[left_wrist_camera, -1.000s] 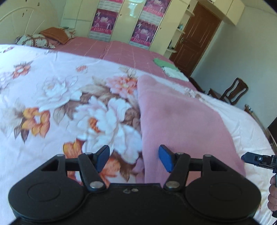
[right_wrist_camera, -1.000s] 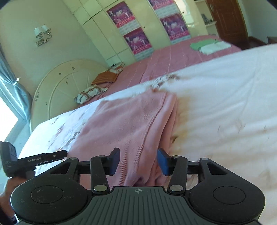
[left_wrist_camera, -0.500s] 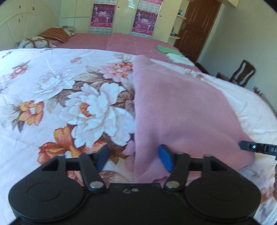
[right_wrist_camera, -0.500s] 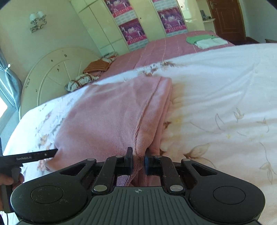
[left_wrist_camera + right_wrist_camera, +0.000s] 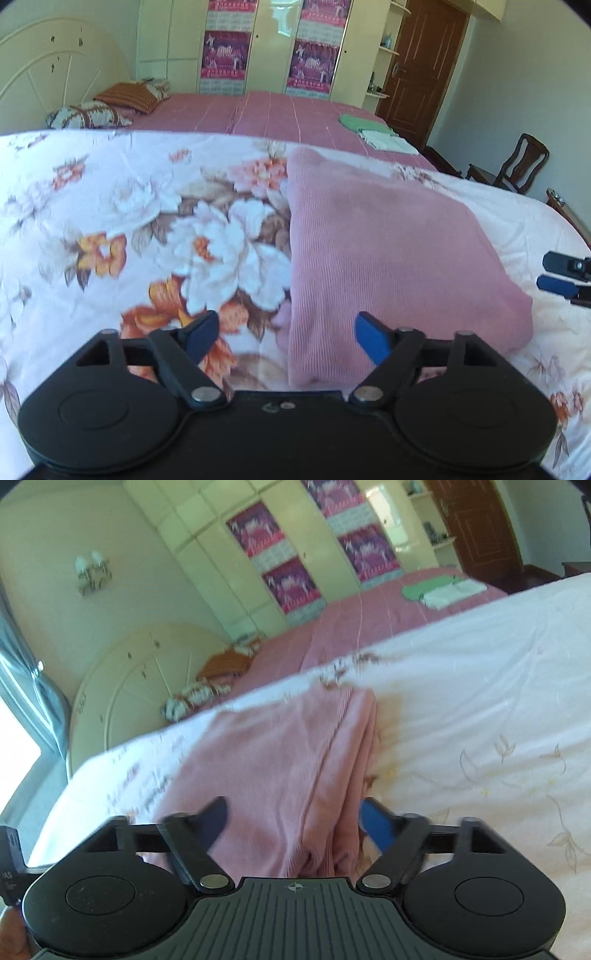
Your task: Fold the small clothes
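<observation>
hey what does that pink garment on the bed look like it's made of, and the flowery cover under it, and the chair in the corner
Pink garment: looks like a ribbed knit, matte and soft; fine parallel ribs show along its length.
Floral cover: probably a smooth woven cotton-type cloth, printed; flat surface with light creases and a slight sheen.
Chair: seems to be dark stained wood with a carved open back; somewhat glossy, though too far off to be sure.

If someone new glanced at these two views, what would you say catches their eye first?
Most likely the folded pink garment, lying on the floral quilt right ahead of both grippers. The left gripper and the right gripper stand open at its near corners. Farther back, a green and white pile of clothes rests on the pink bedspread.
</observation>
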